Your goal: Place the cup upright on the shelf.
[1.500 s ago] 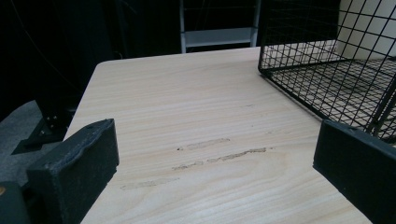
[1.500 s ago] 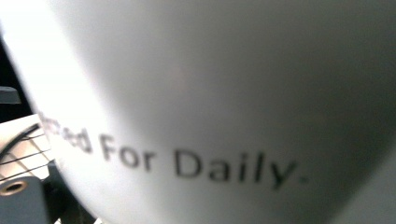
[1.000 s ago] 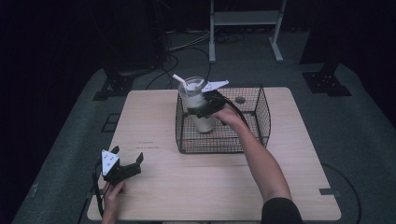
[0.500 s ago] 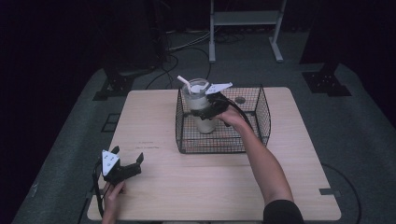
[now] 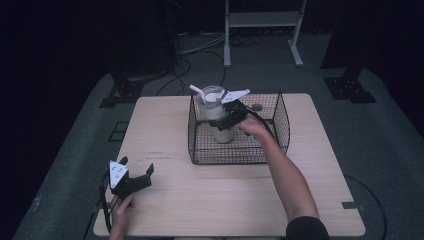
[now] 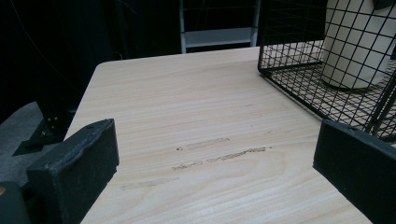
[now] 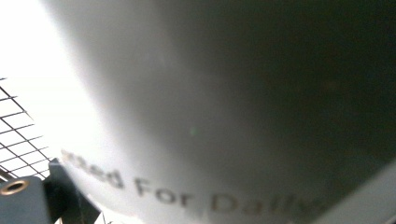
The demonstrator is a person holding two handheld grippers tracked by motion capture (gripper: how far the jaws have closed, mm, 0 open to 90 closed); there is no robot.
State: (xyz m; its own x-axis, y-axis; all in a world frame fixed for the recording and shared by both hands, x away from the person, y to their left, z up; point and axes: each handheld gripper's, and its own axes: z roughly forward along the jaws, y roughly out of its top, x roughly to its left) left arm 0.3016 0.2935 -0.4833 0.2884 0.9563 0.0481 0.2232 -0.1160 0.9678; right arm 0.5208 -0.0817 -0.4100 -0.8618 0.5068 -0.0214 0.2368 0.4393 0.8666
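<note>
A pale cup (image 5: 216, 117) with a clear lid and a white straw (image 5: 196, 90) stands upright inside a black wire basket (image 5: 240, 152) at the back of the wooden table (image 5: 200, 200). My right gripper (image 5: 224, 119) is shut on the cup's side, reaching in over the basket's rim. In the right gripper view the cup's wall (image 7: 210, 93) is pressed close, with printed lettering on it. My left gripper (image 5: 137, 175) rests open near the table's front left corner, holding nothing. Its view shows the basket (image 6: 299, 79) and the cup (image 6: 359, 42) behind the mesh.
Bare tabletop lies between the left gripper and the basket, with faint scuff marks (image 6: 219, 154). Behind the table stand a metal frame (image 5: 262, 20) and floor cables (image 5: 200, 50). Dark stand bases (image 5: 122, 92) (image 5: 350, 87) flank the table's back corners.
The right gripper has carried the cup slightly to the right and a little lower within the basket. The left gripper has stayed put.
</note>
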